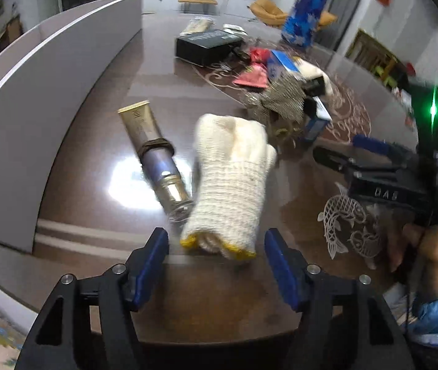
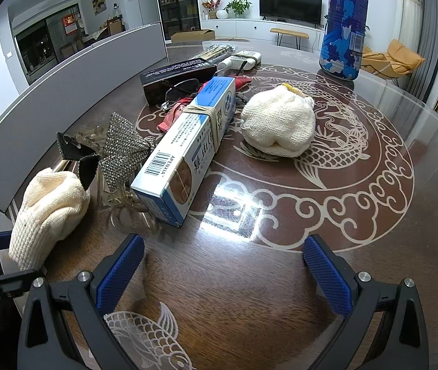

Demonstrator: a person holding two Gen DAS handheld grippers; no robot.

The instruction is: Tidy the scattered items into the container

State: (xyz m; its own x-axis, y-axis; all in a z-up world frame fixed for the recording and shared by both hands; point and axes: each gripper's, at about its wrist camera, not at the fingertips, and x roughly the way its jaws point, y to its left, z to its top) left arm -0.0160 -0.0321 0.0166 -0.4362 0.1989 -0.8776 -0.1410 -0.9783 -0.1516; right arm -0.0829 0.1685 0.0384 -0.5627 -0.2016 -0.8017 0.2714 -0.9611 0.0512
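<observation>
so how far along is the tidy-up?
Nothing looks done: no item sits in a container in either view. In hand: the left tool is open around the cuff of a knit glove, not closed on it. The right tool is open, empty. Left: gold tube, blue-white box, balled glove, sequin bow, glasses.

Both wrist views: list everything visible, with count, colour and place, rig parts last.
knit gloves: two, cream; one balled on the table centre, one before the left tongs.
cosmetic tube: one, gold and silver, left of the near glove.
medicine box: one, blue and white, rubber-banded.
rhinestone bow clip: one, silver, left of the medicine box.
black box: one, far side.
eyeglasses: one pair, by the black box.
blue canister: one, upright, far right.
table: brown, white fish pattern.
left tongs: open.
right tongs: open.
</observation>
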